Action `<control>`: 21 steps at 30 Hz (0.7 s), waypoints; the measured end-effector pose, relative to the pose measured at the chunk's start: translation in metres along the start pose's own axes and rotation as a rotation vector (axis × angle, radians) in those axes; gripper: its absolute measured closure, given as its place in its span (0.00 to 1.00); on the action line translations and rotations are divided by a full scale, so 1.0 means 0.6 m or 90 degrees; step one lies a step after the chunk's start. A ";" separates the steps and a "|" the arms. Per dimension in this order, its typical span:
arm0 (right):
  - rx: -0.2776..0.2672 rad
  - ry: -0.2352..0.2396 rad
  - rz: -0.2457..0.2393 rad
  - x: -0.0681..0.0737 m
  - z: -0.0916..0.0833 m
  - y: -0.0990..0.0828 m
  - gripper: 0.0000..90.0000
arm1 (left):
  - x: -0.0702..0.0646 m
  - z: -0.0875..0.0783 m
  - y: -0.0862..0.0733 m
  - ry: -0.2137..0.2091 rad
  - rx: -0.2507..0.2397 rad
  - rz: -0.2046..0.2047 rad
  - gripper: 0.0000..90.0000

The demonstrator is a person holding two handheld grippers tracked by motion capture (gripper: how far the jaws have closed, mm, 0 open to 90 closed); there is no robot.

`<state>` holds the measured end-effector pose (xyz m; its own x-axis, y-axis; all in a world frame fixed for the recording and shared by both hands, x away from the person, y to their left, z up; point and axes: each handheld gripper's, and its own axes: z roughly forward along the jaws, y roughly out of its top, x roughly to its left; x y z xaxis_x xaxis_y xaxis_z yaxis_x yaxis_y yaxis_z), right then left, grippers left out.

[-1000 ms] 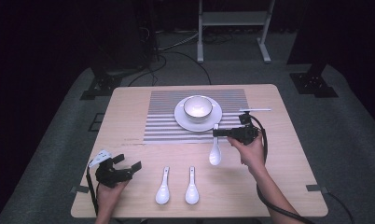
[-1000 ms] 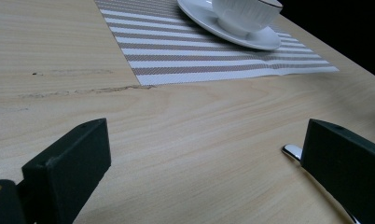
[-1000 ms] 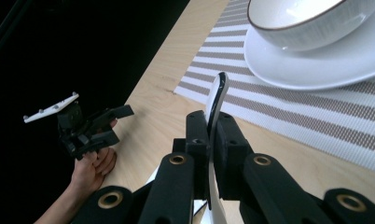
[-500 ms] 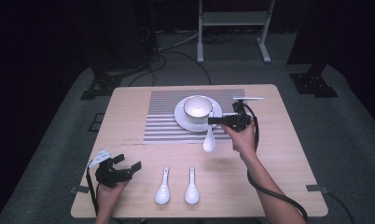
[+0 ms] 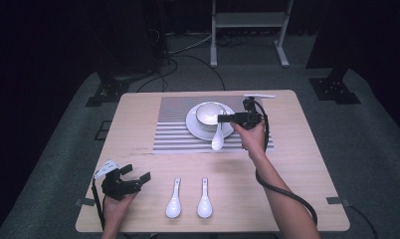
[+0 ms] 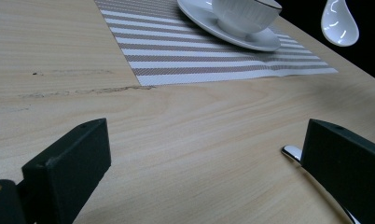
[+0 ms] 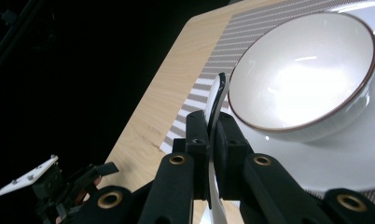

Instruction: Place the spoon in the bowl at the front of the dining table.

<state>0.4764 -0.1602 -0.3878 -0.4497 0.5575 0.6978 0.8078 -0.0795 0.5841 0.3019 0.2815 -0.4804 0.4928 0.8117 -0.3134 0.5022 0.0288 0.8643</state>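
Wooden table [image 5: 297, 164]; right gripper [image 5: 222, 118] jaws clamping spoon [image 5: 218, 140] (handle)

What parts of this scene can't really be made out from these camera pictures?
- Held spoon, right gripper view: its scoop end is cut off by the bottom edge, behind the right hand-held gripper.
- Spoon on the table, left gripper view: all but its handle tip is hidden by the left hand-held gripper's jaw.
- Plate, right gripper view: its far rim is cut off by the right edge; the bowl covers its middle.
- Background, high view: too dark to identify.
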 end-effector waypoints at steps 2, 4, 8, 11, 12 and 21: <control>-0.004 -0.004 0.001 -0.001 0.002 0.007 0.94 | 0.000 0.000 0.000 -0.001 -0.001 0.000 0.00; -0.010 -0.006 0.007 -0.003 0.005 0.014 0.94 | 0.000 0.000 0.000 0.000 -0.001 0.000 0.00; -0.021 -0.012 0.012 -0.010 0.009 0.025 0.94 | 0.000 0.000 0.000 0.000 -0.001 -0.001 0.00; -0.028 -0.014 0.018 -0.014 0.010 0.029 0.94 | 0.000 0.000 0.000 0.000 -0.001 -0.001 0.00; -0.031 -0.013 0.023 -0.016 0.011 0.030 0.94 | 0.000 0.000 0.000 0.000 0.000 0.000 0.00; -0.071 -0.042 0.047 -0.027 0.019 0.054 0.94 | -0.001 -0.001 0.000 0.002 -0.001 0.001 0.00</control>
<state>0.5141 -0.1622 -0.3852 -0.3615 0.6000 0.7137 0.7889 -0.2112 0.5771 0.3014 0.2813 -0.4802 0.4915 0.8135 -0.3110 0.4998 0.0289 0.8657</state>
